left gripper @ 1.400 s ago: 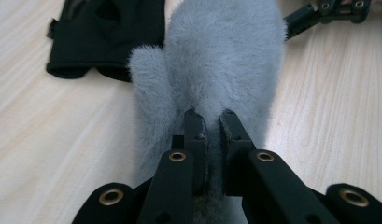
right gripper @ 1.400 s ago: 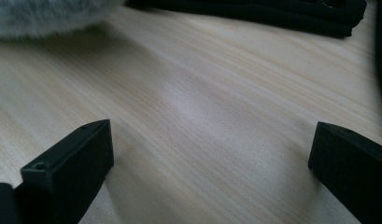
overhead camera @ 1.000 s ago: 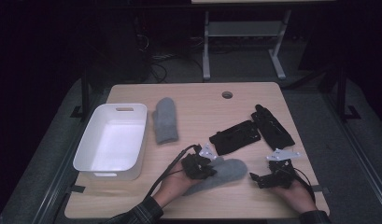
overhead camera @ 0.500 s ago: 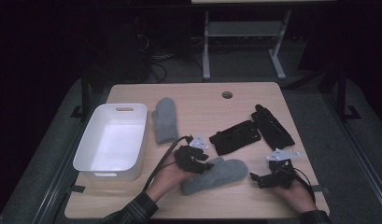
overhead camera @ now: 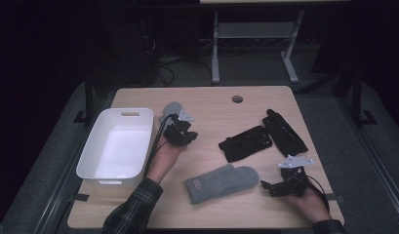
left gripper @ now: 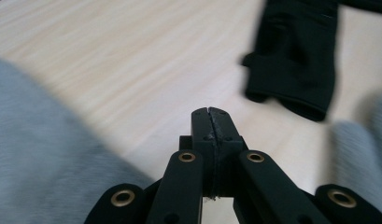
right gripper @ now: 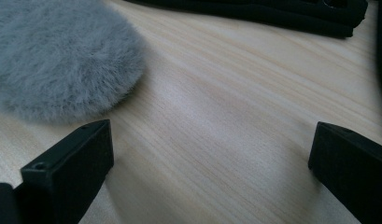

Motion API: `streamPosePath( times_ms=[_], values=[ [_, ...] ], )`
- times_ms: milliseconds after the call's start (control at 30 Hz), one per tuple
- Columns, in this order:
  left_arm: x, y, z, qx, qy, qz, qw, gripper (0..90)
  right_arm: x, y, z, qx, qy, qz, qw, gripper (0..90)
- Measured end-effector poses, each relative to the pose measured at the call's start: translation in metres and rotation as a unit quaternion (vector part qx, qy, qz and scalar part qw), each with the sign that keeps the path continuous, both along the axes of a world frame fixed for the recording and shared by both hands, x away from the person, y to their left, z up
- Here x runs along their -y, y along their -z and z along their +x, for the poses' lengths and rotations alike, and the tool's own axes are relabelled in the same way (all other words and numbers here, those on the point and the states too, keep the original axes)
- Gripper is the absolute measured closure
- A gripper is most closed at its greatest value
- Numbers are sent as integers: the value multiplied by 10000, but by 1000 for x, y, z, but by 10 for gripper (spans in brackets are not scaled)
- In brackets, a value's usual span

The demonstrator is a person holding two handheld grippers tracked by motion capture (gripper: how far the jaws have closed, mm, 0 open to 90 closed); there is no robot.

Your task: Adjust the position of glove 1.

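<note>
A grey mitten [overhead camera: 221, 183] lies flat near the table's front, and a second grey mitten [overhead camera: 170, 109] lies beside the white bin [overhead camera: 116, 146]. My left gripper [overhead camera: 187, 136] hovers just in front of that second mitten; its jaws have just been closing and now stand shut with nothing between them. In the left gripper view the left gripper [left gripper: 210, 113] points over bare wood, with the grey mitten [left gripper: 34, 154] at the left and a black glove [left gripper: 293, 56] ahead. My right gripper [overhead camera: 266, 186] rests open right of the front mitten. The right gripper [right gripper: 212, 140] shows the mitten's fuzzy tip [right gripper: 62, 56] beyond its left jaw.
Two black gloves [overhead camera: 245, 143] [overhead camera: 285, 131] lie side by side at the right middle of the table. The bin stands at the left edge. A round cable hole [overhead camera: 237, 99] sits near the far edge. Bare wood lies between the bin and the gloves.
My left gripper let go of the front grey mitten, shut its jaws, and moved up and left toward the mitten by the bin. The right gripper stayed put.
</note>
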State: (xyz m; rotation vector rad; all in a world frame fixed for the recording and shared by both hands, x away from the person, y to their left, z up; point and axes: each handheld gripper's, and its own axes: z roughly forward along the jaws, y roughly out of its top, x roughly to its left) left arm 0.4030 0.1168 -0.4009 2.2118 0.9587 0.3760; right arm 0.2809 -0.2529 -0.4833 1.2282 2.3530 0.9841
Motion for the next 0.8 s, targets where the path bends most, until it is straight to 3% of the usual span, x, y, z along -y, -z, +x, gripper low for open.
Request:
streamPosePath(
  times_ms=[200,267,533,633,800],
  values=[
    [-9,10,15,-59,-393,183,9990,892,0,0,0,8,-16,-3,10000,0],
    [-10,13,18,-79,-455,299,9985,893,0,0,0,9,-18,-3,10000,0],
    [-15,14,19,-60,-663,434,9968,893,0,0,0,14,-32,-5,10000,0],
    [-14,17,19,-83,-815,622,9947,893,0,0,0,11,-37,-5,10000,0],
    [-15,24,22,-40,-1115,711,9912,893,0,0,0,13,-37,-4,10000,0]
  ],
)
